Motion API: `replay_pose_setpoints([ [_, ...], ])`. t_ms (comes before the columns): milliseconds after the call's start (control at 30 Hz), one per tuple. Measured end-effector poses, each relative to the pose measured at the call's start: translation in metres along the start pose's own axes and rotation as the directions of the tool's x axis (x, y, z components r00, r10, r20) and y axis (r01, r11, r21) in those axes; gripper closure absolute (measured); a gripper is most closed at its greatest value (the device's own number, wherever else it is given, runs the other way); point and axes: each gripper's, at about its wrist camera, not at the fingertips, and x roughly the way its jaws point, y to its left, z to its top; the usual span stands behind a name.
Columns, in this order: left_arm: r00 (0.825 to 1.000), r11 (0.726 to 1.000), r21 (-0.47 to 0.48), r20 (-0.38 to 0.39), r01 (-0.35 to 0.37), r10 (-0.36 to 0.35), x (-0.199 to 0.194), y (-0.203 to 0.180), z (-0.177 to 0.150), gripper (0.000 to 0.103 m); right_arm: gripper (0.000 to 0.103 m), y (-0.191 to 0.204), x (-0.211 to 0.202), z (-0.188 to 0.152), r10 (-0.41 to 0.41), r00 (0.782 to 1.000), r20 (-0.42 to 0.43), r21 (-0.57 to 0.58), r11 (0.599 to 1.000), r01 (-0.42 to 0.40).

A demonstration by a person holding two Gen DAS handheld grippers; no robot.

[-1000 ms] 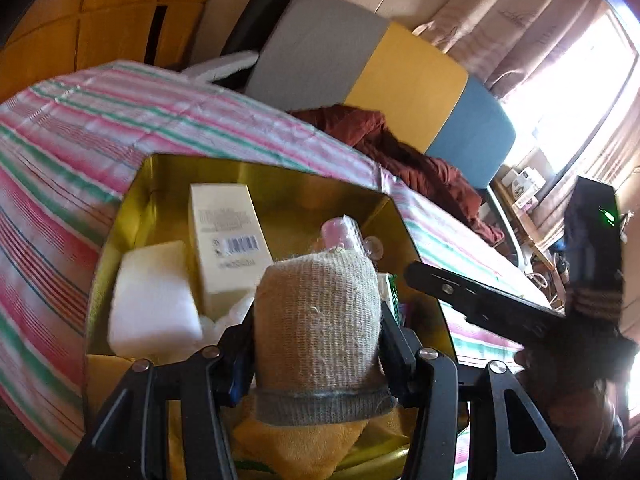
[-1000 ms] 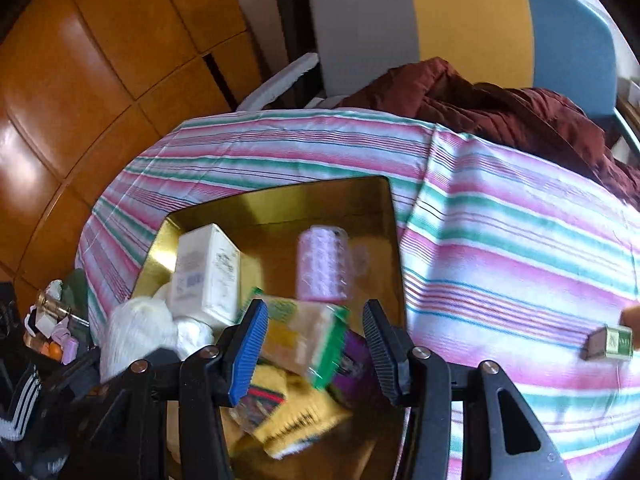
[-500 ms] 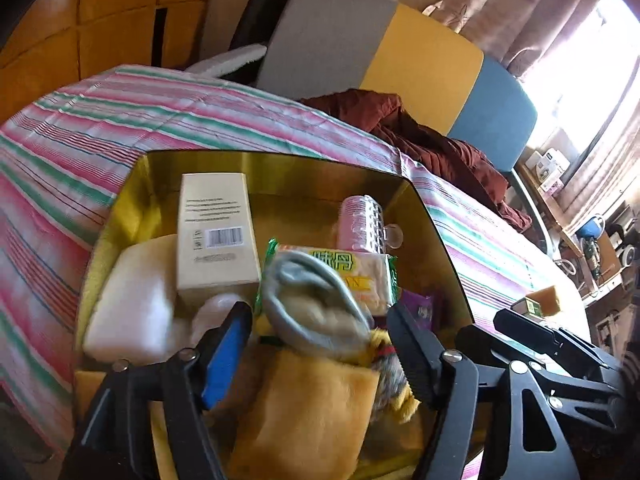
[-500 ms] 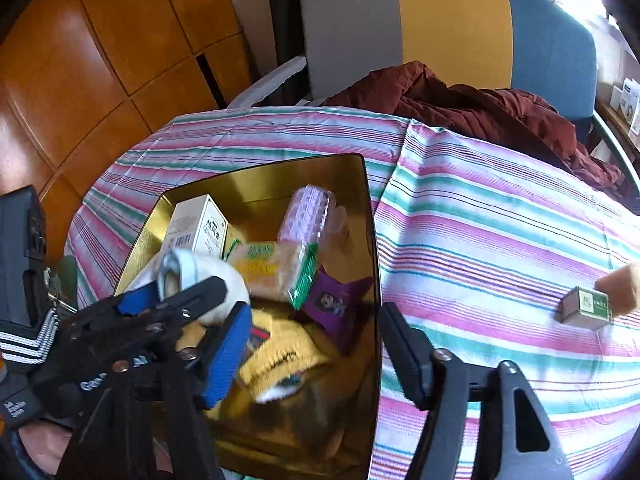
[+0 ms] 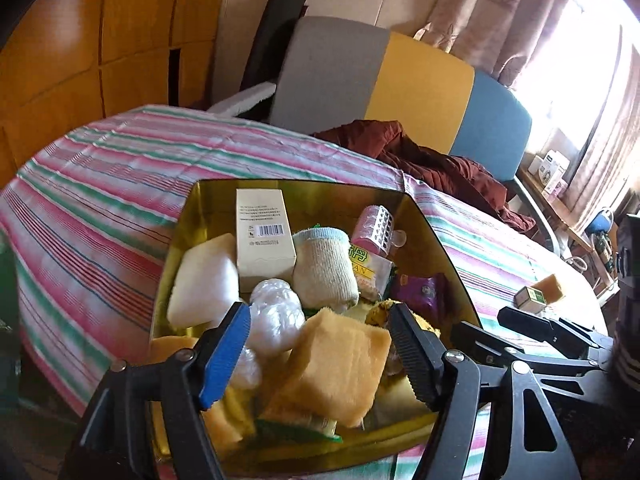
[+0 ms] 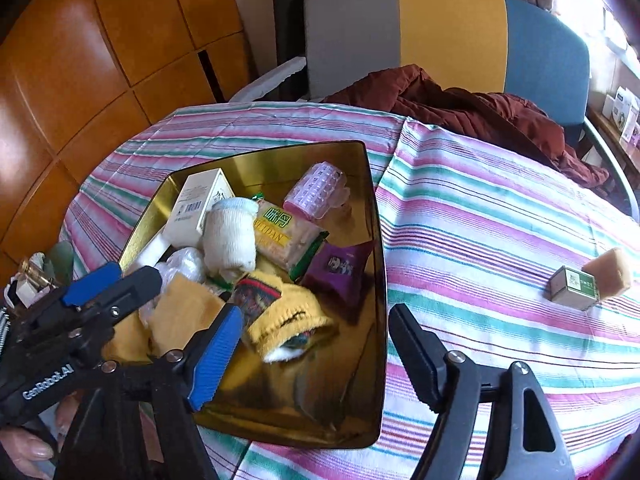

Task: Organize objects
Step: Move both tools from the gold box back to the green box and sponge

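Broadly, a striped tablecloth [image 6: 500, 240] covers the round table, with a grey, yellow and blue chair [image 6: 440, 28] behind it and a dark red garment [image 6: 480, 116] heaped on the seat. On the cloth sits the gold tin [image 6: 362, 360], crowded with things: a white carton [image 5: 262, 236] standing at the back, a white sponge block [image 5: 202, 284] to its left, a rolled white sock [image 5: 324, 266] leaning against the carton, a yellow cloth [image 5: 340, 364] nearest me, a cracker packet [image 6: 286, 236], a purple sachet [image 6: 338, 266], a pink hair roller [image 6: 316, 192], a yellow knitted sock [image 6: 288, 316] and a crumpled clear bag [image 5: 276, 316]. Well apart on the bare cloth lie a small green box [image 6: 572, 288] and a tan sponge cube [image 6: 608, 272], touching each other.

My left gripper [image 5: 320, 348] hangs over the tin's near edge, its jaws just opened and apart, with nothing pinched; the yellow cloth lies below and between them, the rolled sock beyond the tips. My right gripper [image 6: 314, 352] has also been opening and stands wide and empty over the tin's right wall, the knitted sock just left of its gap.
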Motion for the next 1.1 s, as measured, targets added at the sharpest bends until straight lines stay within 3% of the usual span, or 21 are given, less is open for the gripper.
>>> replay_pose_setpoints([
  [567,0.998,0.995,0.095,0.061,-0.023,0.017,-0.041,-0.016,-0.022,0.029,0.025,0.009,-0.022,-0.023,-0.048,0.998,0.03,-0.03,0.998,0.049],
  [1100,1.0,0.981,0.196,0.017,0.002,-0.005,-0.044,-0.048,-0.045,0.028,0.025,-0.017,-0.036,-0.041,-0.086,0.995,0.041,0.021,0.996,0.085],
])
